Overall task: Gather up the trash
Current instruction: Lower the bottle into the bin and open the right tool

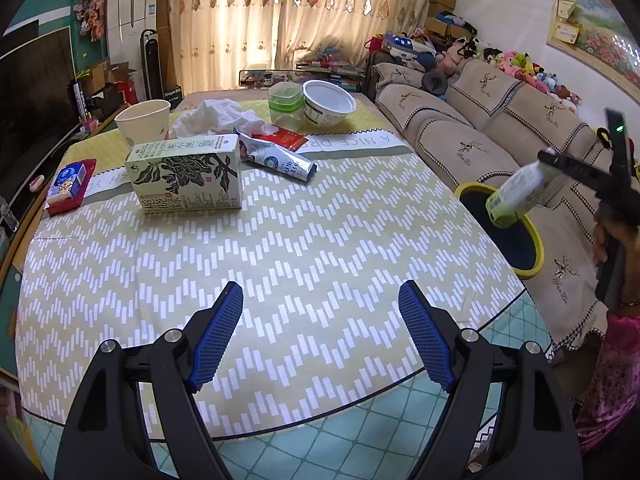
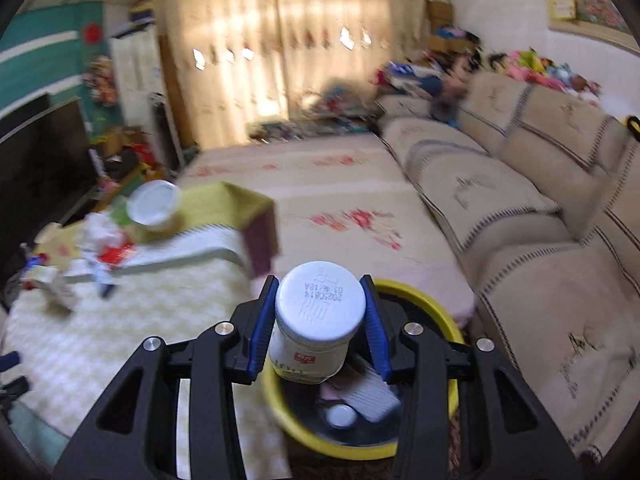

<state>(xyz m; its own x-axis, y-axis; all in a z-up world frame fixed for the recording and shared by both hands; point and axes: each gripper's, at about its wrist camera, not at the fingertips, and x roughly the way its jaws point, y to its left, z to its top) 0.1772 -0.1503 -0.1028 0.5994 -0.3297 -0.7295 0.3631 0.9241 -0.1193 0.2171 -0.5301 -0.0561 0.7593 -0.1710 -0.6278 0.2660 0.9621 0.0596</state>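
Right wrist view blurred; items in the bin [image 2: 436, 316] hard to make out. My right gripper [image 2: 320, 320] reaches out past the tabletop [image 1: 280, 240] edge over the bin, clamped on a bottle [image 2: 316, 320]. My left gripper [image 1: 320, 332] hovers low over the tabletop, fingers wide apart, holding nothing. Carton [image 1: 188, 178], cup [image 1: 142, 122] and wrapper [image 1: 276, 160] lie on the tabletop's far half.

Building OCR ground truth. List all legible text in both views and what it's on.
"20250814" over "03:4612A": printed on the bottle cap, held in the right gripper.
"A NICE DRE...": tablecloth band, seen upside down, rest covered.
Large Chinese characters on the tea carton: visible, not read with confidence.
Foil wrapper, white tub label, blue pack, bottle label: too small or blurred.
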